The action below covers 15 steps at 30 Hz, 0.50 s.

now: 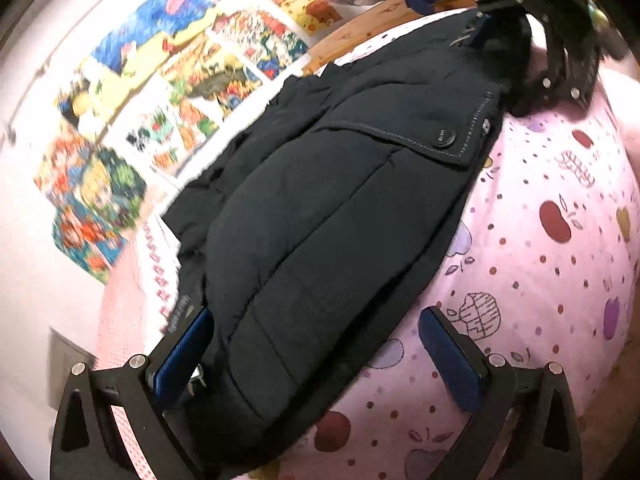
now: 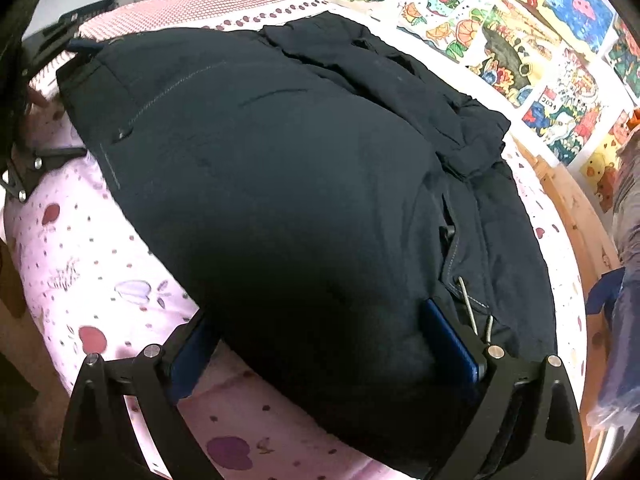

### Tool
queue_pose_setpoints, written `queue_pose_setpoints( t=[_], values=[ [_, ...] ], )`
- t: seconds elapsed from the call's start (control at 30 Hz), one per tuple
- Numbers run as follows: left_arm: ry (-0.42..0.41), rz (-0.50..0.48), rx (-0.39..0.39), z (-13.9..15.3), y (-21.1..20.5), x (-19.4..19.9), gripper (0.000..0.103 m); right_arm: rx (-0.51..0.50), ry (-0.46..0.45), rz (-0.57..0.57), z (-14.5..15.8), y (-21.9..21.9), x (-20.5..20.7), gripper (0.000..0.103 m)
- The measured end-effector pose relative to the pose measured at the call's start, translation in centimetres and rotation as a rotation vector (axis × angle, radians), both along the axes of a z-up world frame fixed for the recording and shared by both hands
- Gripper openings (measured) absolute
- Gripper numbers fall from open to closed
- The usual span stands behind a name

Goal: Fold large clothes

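Note:
A large dark navy padded jacket (image 1: 320, 208) lies on a pink bed sheet with apple prints (image 1: 540, 240); its front half looks folded over itself. My left gripper (image 1: 312, 332) is open, its blue pads wide apart around the jacket's near end. My right gripper (image 2: 316, 344) is open too, its blue pads on either side of a bulging fold of the jacket (image 2: 280, 184) at the opposite end. The right gripper also shows in the left wrist view (image 1: 560, 52), and the left gripper shows in the right wrist view (image 2: 36, 120). A pocket flap with a button (image 1: 444, 139) faces up.
Colourful drawings (image 1: 160, 92) cover the wall beside the bed. A wooden bed frame (image 2: 568, 208) runs along the wall side. A folded pink checked blanket (image 2: 180, 8) lies at one bed end. Grey and blue cloth (image 2: 628, 240) sits past the frame.

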<state>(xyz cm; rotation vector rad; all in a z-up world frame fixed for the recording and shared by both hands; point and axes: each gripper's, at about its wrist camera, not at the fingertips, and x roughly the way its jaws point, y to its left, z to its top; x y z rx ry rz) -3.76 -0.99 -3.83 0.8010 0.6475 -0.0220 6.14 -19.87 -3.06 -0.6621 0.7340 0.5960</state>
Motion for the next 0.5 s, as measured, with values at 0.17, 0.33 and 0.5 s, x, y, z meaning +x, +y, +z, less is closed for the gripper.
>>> queue_pose_setpoints(
  t=[0.17, 0.33, 0.5],
  values=[
    [-0.033, 0.009, 0.029, 0.1, 0.0, -0.2, 0.103, -0.027, -0.063, -0.022, 0.1, -0.3, -0.5, 0.096],
    [-0.059, 0.043, 0.029, 0.5, 0.6, 0.1, 0.103, -0.054, -0.141, -0.042, 0.4, -0.6, -1.0, 0.094],
    [-0.070, 0.020, 0.054, 0.4, 0.7, -0.1, 0.095, -0.063, -0.178, -0.051, -0.1, -0.7, -1.9, 0.092]
  ],
)
